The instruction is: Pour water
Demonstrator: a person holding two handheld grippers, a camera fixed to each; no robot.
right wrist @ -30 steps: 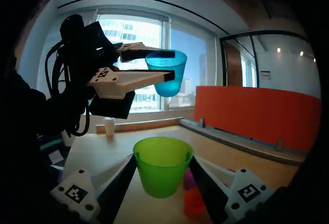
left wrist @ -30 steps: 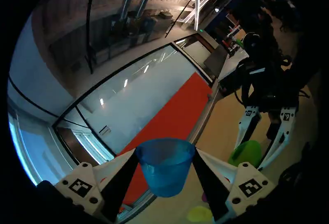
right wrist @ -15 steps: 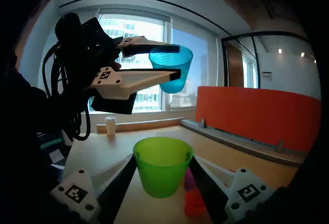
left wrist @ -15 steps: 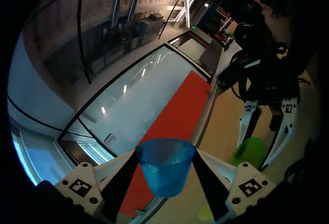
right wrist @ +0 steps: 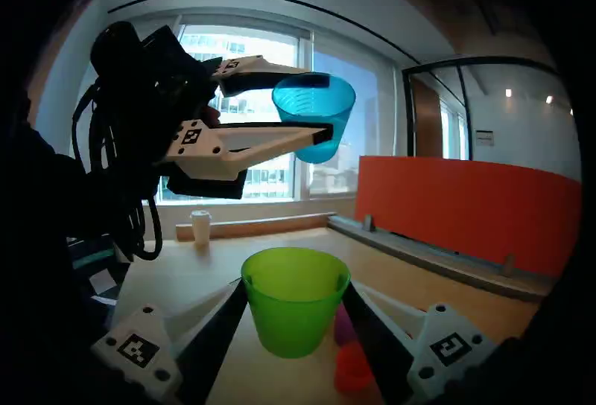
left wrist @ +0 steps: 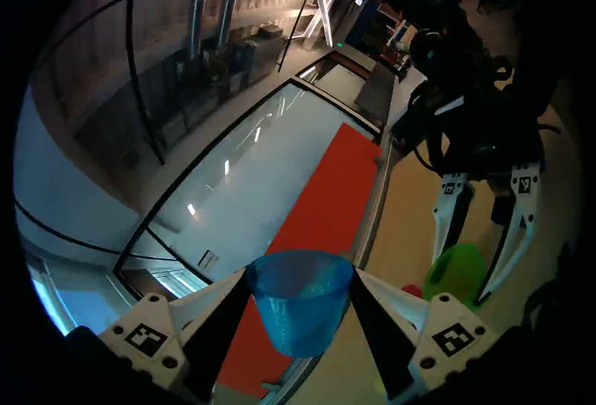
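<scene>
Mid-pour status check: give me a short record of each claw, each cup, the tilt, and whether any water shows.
left claw: shut on blue cup
right claw: shut on green cup
blue cup: held high, above the green cup's level, slightly tilted
green cup: upright, mouth up, near the table
water: no stream visible; contents of either cup cannot be told

Free room above the table [right wrist: 179,278]
Open air is seen between the blue cup [right wrist: 314,116] and the green cup [right wrist: 295,301] below; a red object [right wrist: 350,375] is placed just beside.
</scene>
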